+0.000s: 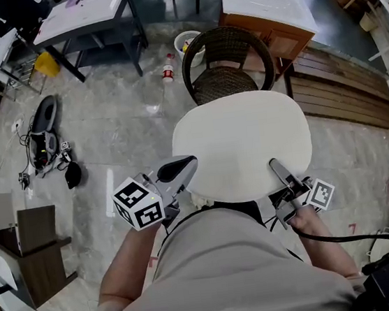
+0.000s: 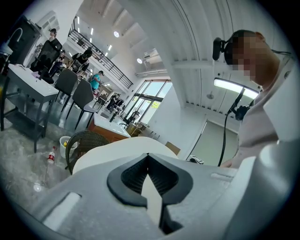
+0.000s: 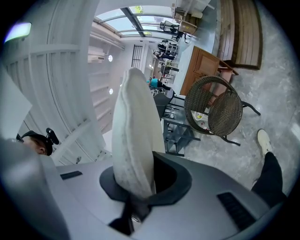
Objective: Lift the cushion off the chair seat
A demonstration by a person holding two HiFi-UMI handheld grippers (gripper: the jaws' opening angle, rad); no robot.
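A mottled grey floor [image 1: 125, 135] is bordered by a white-topped table [image 1: 85, 10], a wooden cabinet [image 1: 265, 3] and slatted wooden planking [image 1: 345, 94].

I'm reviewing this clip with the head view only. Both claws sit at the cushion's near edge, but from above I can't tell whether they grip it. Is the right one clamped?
Observer: Yes. In the right gripper view the right claw pinches the edge of the cushion between its pads.
Operator: And the left?
Observer: The left claw is closed on a thin cream strip of the same edge.
Operator: Is it clear of the chair?
Observer: The right gripper view shows the wicker chair standing apart from it, with no contact.
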